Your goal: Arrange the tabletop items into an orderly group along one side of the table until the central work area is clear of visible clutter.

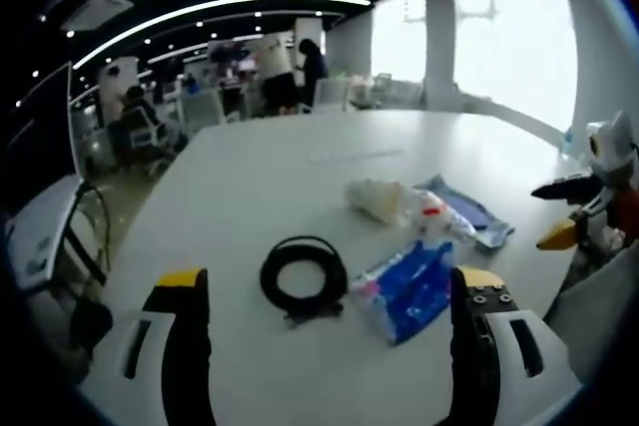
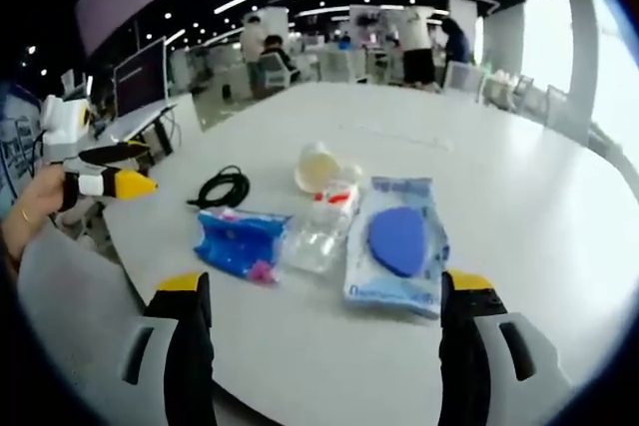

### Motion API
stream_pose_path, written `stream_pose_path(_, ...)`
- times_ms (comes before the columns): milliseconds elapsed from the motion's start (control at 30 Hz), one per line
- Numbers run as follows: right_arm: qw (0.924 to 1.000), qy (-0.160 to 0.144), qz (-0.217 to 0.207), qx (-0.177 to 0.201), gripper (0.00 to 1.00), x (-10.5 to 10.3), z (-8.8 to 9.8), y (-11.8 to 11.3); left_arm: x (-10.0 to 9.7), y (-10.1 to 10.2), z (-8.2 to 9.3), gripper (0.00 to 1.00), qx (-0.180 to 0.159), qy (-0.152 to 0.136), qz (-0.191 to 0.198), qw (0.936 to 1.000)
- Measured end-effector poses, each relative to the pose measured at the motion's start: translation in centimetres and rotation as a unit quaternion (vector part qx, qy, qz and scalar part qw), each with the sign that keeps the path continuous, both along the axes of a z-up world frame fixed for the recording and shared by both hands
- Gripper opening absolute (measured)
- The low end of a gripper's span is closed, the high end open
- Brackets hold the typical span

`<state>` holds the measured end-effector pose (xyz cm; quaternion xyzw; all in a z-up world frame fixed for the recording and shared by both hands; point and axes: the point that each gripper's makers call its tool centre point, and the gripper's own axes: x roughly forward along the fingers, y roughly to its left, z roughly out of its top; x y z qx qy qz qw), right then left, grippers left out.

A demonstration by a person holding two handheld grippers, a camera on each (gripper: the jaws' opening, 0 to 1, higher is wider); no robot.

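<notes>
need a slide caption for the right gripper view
Open right gripper faces a cable, blue pouch, clear bottle and wipes pack on a white table.

The table [image 2: 559, 197] is seen as plain white. A black cable coil [image 1: 303, 277], a bright blue packet with pink marks [image 2: 238, 241], a clear bottle with a red label [image 2: 321, 224] and a pale blue pouch with a dark blue oval [image 2: 397, 241] are shown.

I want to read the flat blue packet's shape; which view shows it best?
The right gripper view: the flat blue packet lies face-up, fully seen. In the left gripper view, the packet is farther, partly hidden behind the clear bag.
</notes>
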<state>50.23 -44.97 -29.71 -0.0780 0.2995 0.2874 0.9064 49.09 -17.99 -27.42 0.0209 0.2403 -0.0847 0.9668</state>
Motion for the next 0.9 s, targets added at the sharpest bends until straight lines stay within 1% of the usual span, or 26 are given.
stream_pose_path(133,1.0,0.0,-0.002,-0.004,0.94,0.03,-0.12,-0.12,-0.04,-0.3,-0.08,0.97,-0.003,0.002,-0.005,1.0)
stream_pose_path(233,0.9999,-0.006,-0.012,-0.001,0.92,0.31,0.2,-0.6,0.13,-0.56,0.34,0.97,-0.002,-0.01,-0.011,0.9999)
stream_pose_path(300,0.9998,-0.003,-0.017,0.003,0.92,0.45,0.16,-0.82,0.18,-0.5,0.3,0.97,-0.001,-0.008,-0.01,0.9999)
stream_pose_path(433,0.9996,0.006,-0.022,0.014,0.92,0.37,0.06,-0.86,-0.03,-0.53,-0.13,0.97,-0.013,0.007,-0.007,0.9999)
stream_pose_path(467,0.9996,0.005,-0.022,0.015,0.92,0.37,0.07,-0.85,-0.02,-0.58,-0.1,0.97,-0.015,0.006,-0.009,0.9998)
stream_pose_path(700,0.9999,0.004,-0.015,0.001,0.93,0.27,-0.19,-0.63,-0.04,-0.79,-0.16,0.98,-0.014,0.006,-0.011,0.9998)
stream_pose_path(900,0.9998,0.001,-0.018,0.001,0.93,0.35,-0.09,-0.7,-0.08,-0.83,-0.01,0.97,-0.007,0.002,-0.014,0.9999)
